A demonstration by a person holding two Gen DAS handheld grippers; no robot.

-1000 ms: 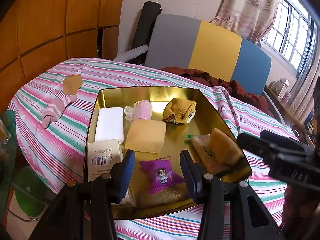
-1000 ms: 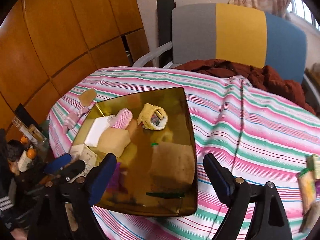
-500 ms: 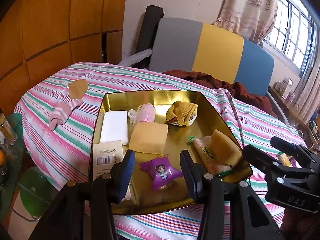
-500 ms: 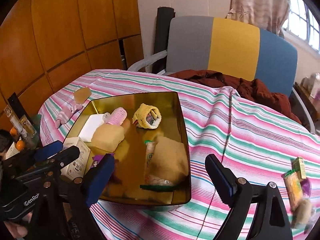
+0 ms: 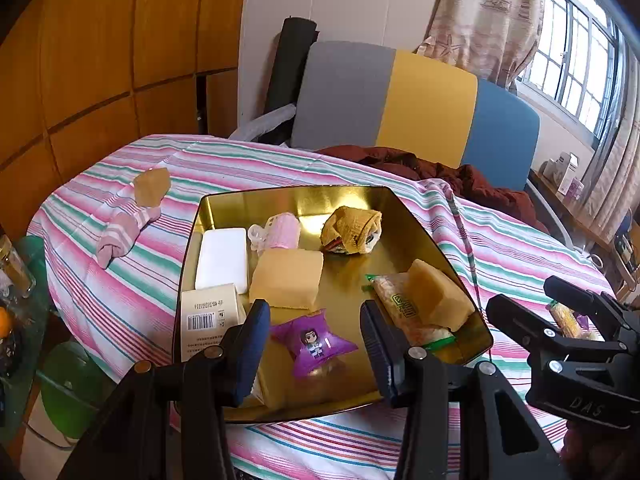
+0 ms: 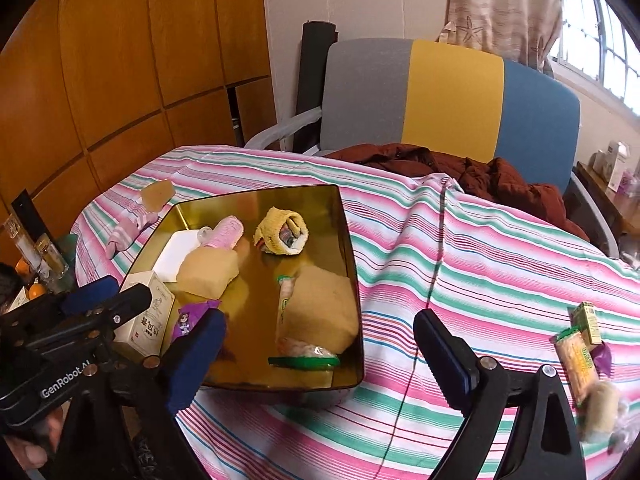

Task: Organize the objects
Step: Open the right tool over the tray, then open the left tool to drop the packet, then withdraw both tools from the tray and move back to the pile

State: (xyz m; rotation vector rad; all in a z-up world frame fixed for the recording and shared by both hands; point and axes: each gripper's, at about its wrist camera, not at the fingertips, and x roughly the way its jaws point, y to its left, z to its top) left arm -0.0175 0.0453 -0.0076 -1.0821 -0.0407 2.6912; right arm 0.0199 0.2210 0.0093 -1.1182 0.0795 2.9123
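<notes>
Tray (image 5: 304,196): shiny, gold metal, rounded-square.

A table covered by a pink, green and white striped cloth (image 6: 460,248) carries everything. Directly on the cloth, ahead of the left claw (image 5: 312,344) and just left of the right claw (image 6: 320,354), rests a gold tray (image 6: 352,264) with raised walls. Beyond the tray's far left corner, well ahead and to the left of both claws, lie a rolled pink striped sock (image 5: 120,230) and a tan sponge piece (image 5: 152,186), touching each other. To the right of the right claw, near the table's edge, a small cluster of snack packets (image 6: 580,344) lies on the cloth, with a pale fuzzy lump (image 6: 600,408) beside it. A dark red garment (image 6: 472,172) drapes over the far edge.
</notes>
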